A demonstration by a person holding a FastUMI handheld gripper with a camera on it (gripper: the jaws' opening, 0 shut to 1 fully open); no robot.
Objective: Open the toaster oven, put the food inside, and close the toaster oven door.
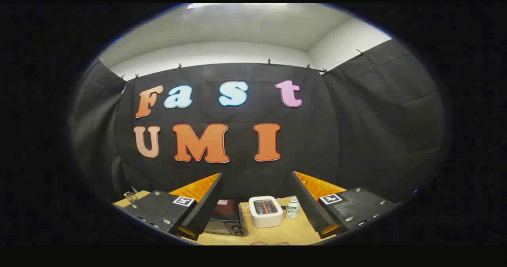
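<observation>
Gripper view, contents as seen. Claw (256, 203): two fingers spread wide apart, nothing between the pads, touching no item; each finger carries a square printed marker on its upper face. Tabletop (293, 231): light wood surface, lying below and ahead of the claw, seen from above at a slant. Toaster oven (225, 219): dark box with a reddish top panel, standing on the tabletop just ahead of the claw and close beside the inner edge of the left finger, which hides part of its near side; two round knobs show at its lower front corner; whether its door is open or closed cannot be told from this angle. Pop-up toaster (265, 210): white, rounded, with two slots on top, standing upright on the tabletop between the fingers and just right of the toaster oven, apart from both fingers. Small bottle (292, 207): white with a green label and pale cap, upright, just right of the pop-up toaster and near the inner edge of the right finger. Pale rounded item (270, 243): at the nearest edge of the tabletop, below the gap between the fingers, too little visible to identify. Booth wall (356, 132): black cloth, well beyond everything.
</observation>
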